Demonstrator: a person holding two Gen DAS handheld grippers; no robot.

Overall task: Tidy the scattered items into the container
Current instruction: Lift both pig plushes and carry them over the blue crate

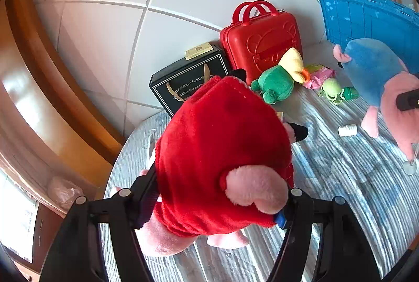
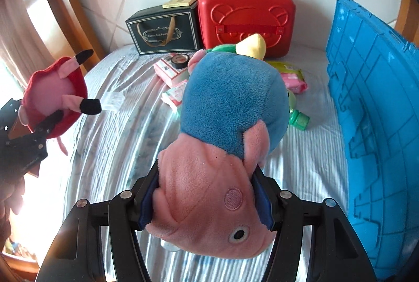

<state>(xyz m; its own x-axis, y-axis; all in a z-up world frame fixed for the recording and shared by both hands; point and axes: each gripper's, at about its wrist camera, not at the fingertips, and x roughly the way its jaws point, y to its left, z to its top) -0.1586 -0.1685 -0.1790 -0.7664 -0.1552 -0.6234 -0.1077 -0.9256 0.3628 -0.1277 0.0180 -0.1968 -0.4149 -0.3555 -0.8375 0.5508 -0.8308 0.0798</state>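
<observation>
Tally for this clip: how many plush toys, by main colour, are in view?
Red-dressed pig plush, held in the left tongs: 1
Blue-dressed pig plush, held in the right tongs: 1
Green plush, lying on the bed by the red case: 1
Total: 3
</observation>
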